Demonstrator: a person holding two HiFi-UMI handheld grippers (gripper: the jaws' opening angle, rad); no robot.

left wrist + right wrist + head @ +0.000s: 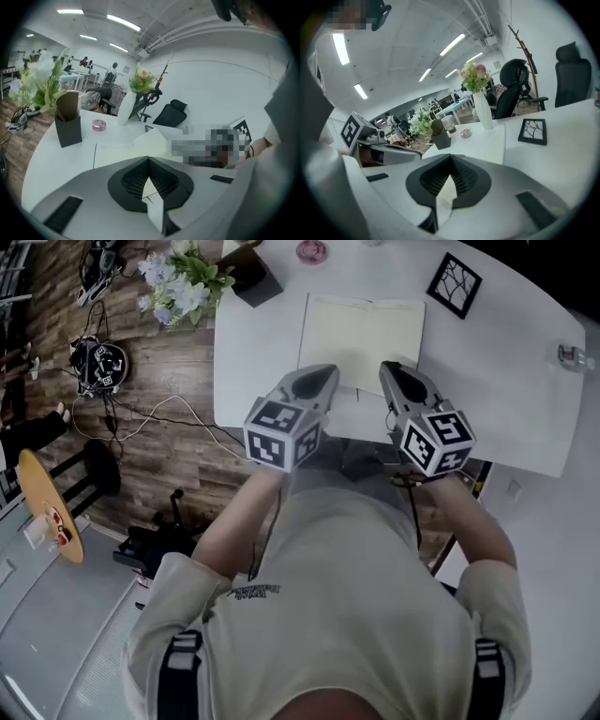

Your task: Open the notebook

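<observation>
The notebook (361,334) lies open and flat on the white desk (506,381), cream pages up. Its long axis runs left to right across the desk as the head view shows it, and the centre fold points away from the person.

Both hand-held grippers sit at the notebook's near edge. The left hand-held gripper (323,377) is over the near left corner of the spread and the right hand-held gripper (392,371) is over the near right part. Each points forward and down at the pages. From the left gripper view the pale pages (122,152) lie ahead of and below the jaws, clear of them.

The jaws of each hand-held gripper are closed tip to tip, with nothing between them.

At the desk's far left corner a dark square holder (253,277) contains a bunch of pale flowers (183,282). A small pink round tin (311,251) stands just beside it, its contents not visible. A black picture frame (454,285) lies beyond the notebook's far right corner.
</observation>
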